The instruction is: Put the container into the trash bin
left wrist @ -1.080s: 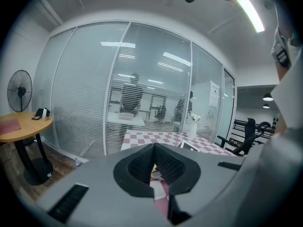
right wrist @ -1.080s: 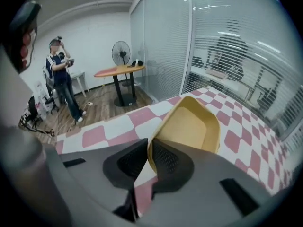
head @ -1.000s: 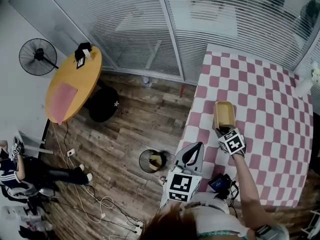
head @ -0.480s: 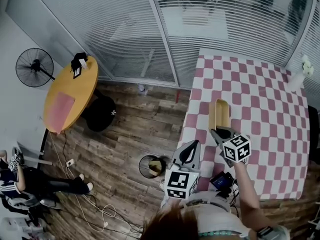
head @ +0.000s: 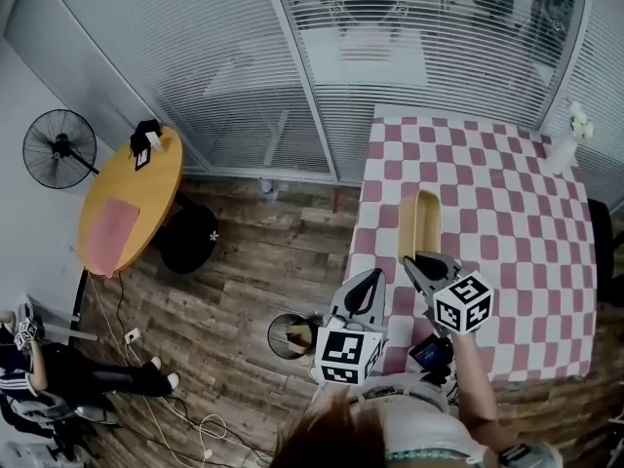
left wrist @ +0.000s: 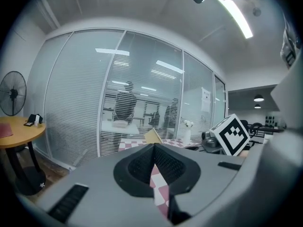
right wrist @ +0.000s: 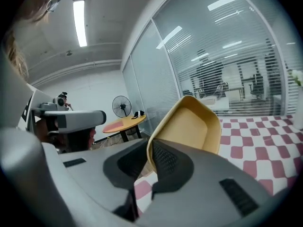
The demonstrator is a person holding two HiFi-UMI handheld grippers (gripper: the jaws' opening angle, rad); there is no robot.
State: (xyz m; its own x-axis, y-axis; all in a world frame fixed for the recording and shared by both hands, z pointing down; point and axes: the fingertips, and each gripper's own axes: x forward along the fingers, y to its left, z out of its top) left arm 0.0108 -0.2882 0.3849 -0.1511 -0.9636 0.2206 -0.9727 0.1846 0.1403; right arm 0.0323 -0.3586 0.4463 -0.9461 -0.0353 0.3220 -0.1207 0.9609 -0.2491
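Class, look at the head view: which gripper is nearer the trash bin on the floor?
Left. The left gripper hangs at the edge of the checkered table, just right of the trash bin; the right gripper, clamped on the yellow container, is farther right over the table.

Bright even indoor light, ceiling strip light [left wrist: 232,15] glaring, heavy fisheye bending, dark vignetted corners.

Grey all over, these two tools: the left gripper [head: 373,279] and the right gripper [head: 417,261] both have smooth moulded shells tapering to a beak, lined inside with black cross-hatched pads [left wrist: 142,163]. Each carries a white cube [head: 343,355] printed with bold black square markers. Below them, reddish-brown hair [head: 317,437] and a pale top [head: 419,425].
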